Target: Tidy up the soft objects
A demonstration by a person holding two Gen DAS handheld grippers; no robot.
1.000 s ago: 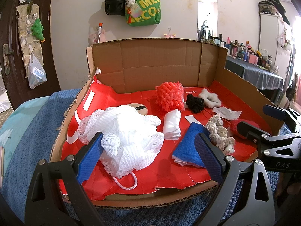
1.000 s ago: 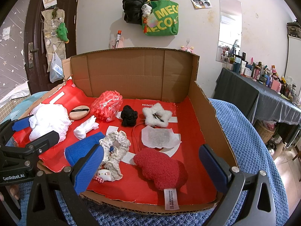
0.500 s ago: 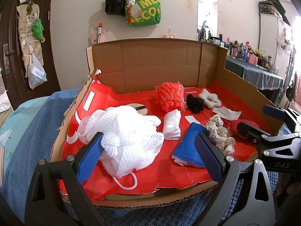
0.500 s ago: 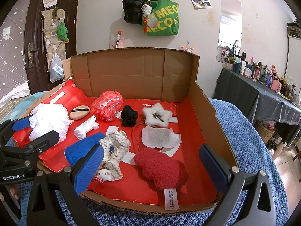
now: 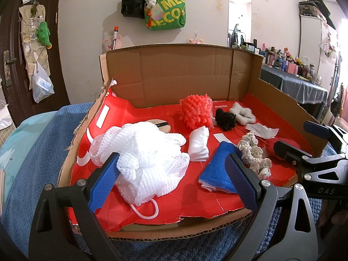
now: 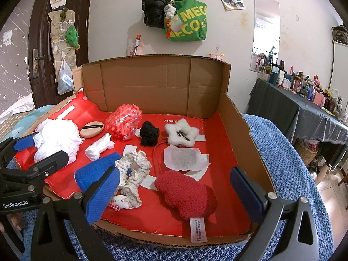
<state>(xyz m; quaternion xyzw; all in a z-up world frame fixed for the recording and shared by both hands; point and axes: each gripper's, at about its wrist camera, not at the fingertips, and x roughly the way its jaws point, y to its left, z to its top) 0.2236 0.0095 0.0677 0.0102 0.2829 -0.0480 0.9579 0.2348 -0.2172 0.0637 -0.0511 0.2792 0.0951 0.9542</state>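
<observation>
A shallow cardboard box (image 5: 178, 74) with a red floor holds several soft things. A white mesh bath pouf (image 5: 143, 154) lies at front left, a blue cloth (image 5: 217, 169) beside it, a cream crochet piece (image 6: 132, 169) and a red fuzzy item (image 6: 184, 193) at front right. A red net sponge (image 5: 196, 113), white folded cloth (image 5: 199, 144), black scrunchie (image 6: 149, 132) and white fluffy star (image 6: 181, 131) lie further back. My left gripper (image 5: 174, 182) is open and empty before the pouf. My right gripper (image 6: 174, 193) is open and empty before the red item.
The box rests on a blue textured blanket (image 6: 289, 152). A round beige puff (image 6: 91, 128) and a flat white pad (image 6: 184, 157) lie on the red floor. Bags hang on the wall (image 5: 165, 6) behind. A cluttered table (image 6: 308, 100) stands at the right.
</observation>
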